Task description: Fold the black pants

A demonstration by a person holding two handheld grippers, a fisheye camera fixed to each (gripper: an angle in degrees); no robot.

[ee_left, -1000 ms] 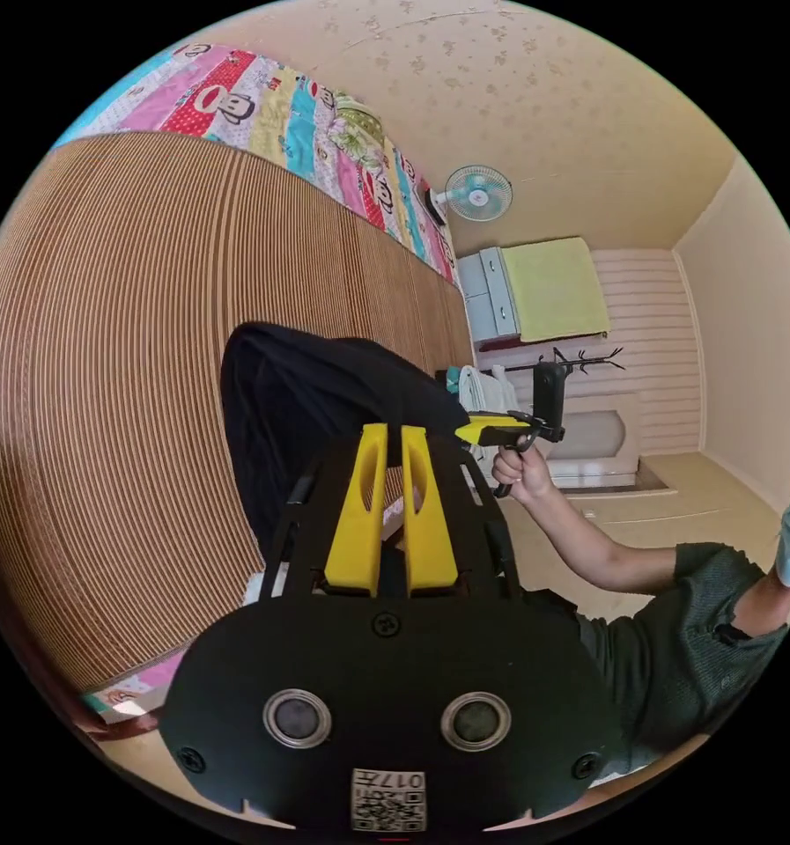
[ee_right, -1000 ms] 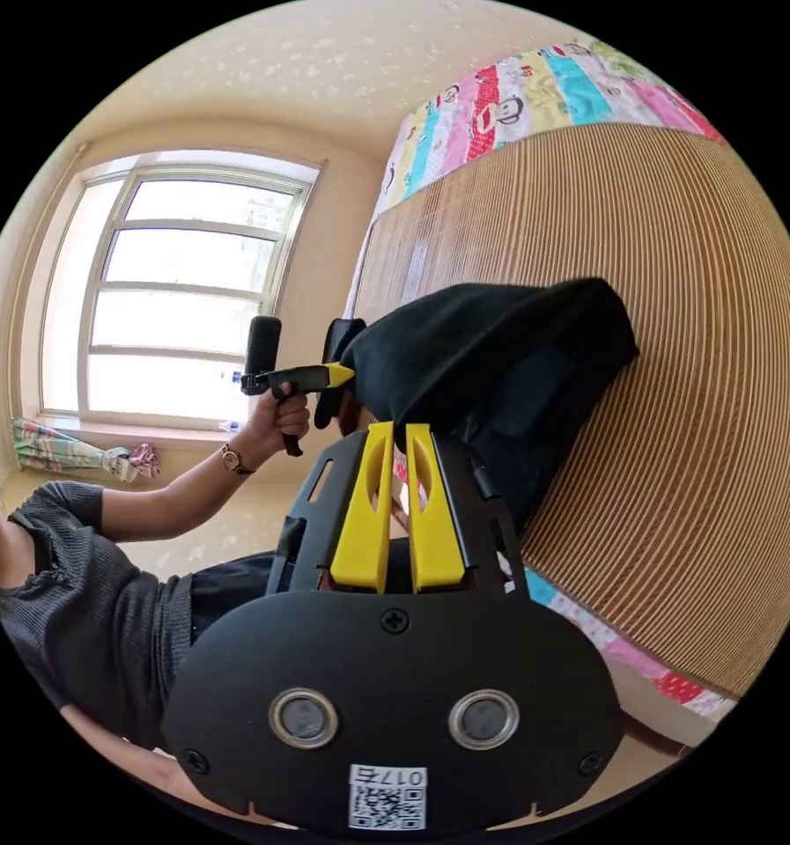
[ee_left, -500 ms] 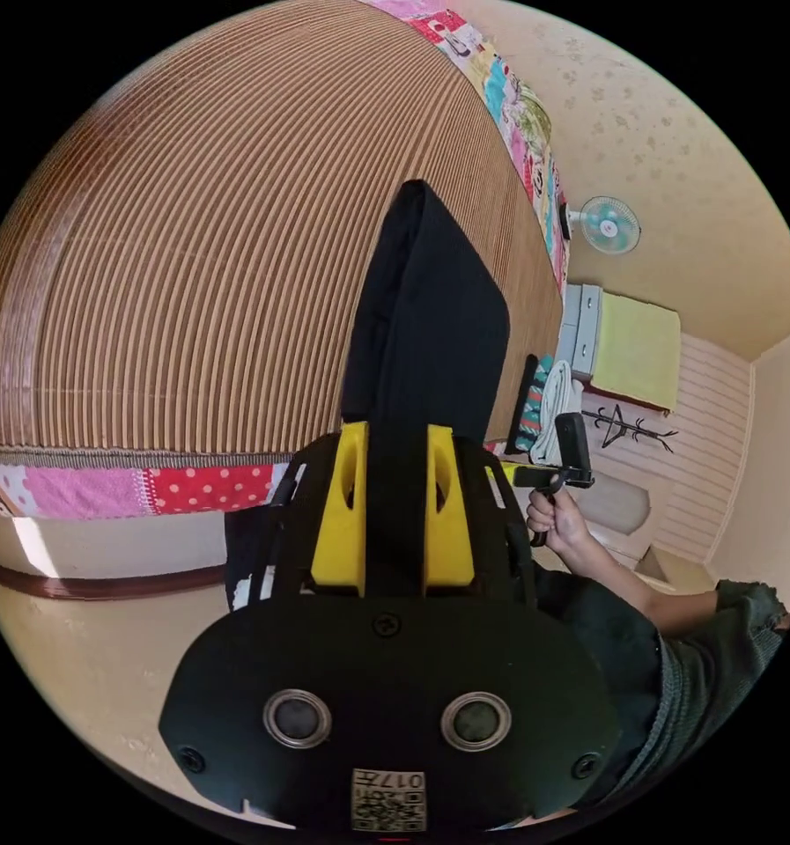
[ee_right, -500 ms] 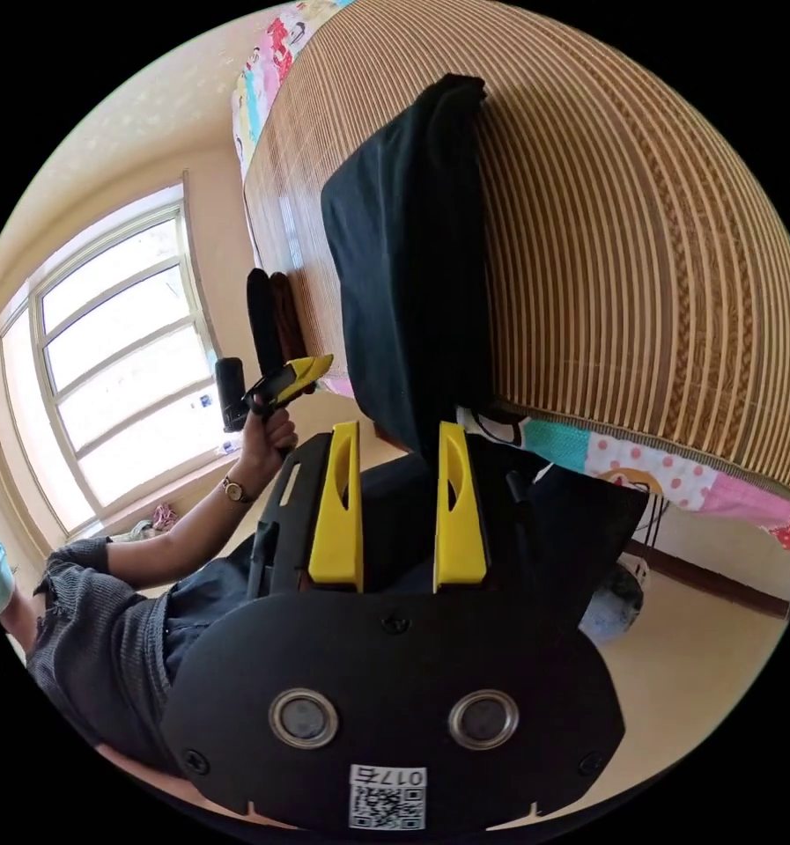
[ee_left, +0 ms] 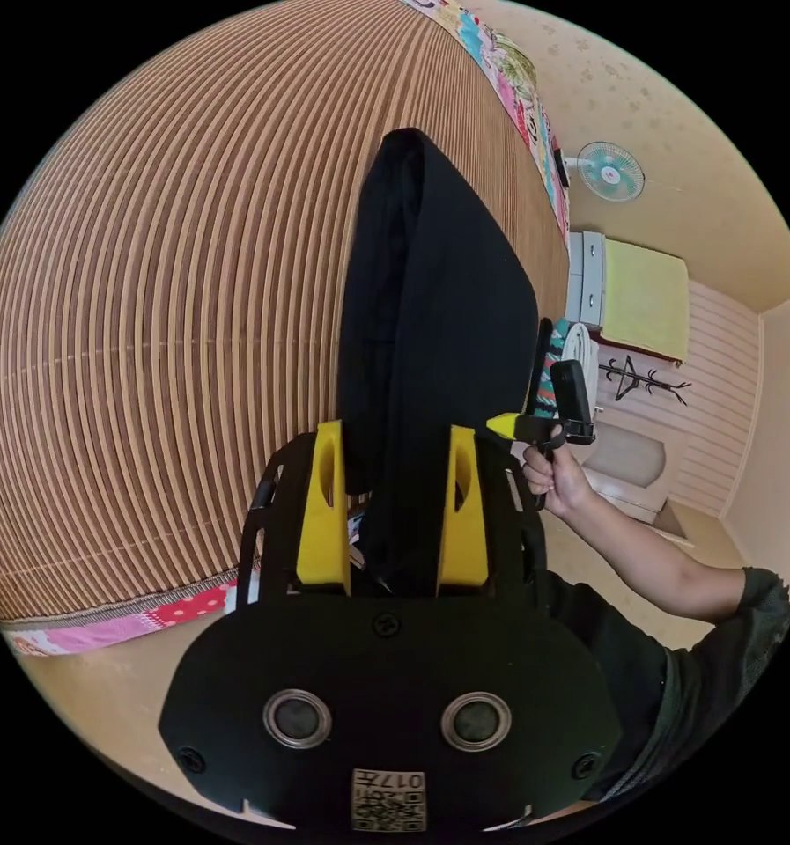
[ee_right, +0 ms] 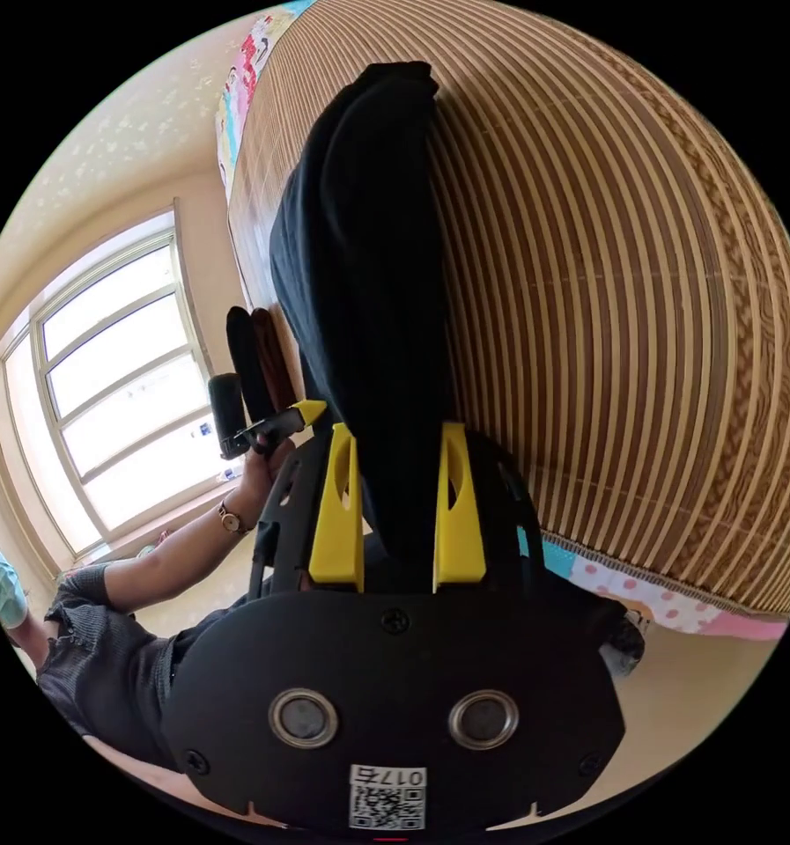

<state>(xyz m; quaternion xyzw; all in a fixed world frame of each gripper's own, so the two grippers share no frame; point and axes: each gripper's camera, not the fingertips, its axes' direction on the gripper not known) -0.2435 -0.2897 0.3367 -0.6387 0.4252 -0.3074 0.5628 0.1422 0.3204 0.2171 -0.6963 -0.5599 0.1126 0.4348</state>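
Spreading since half a second ago, my left gripper (ee_left: pixel 392 506) and right gripper (ee_right: pixel 399 506) now stand with yellow jaws wide, released, the folded black fabric pants (ee_left: pixel 430 317) lying between them on the brown ribbed bamboo mat (ee_left: pixel 166 290). That fold looks set down. Only code stickers show; I read nothing.
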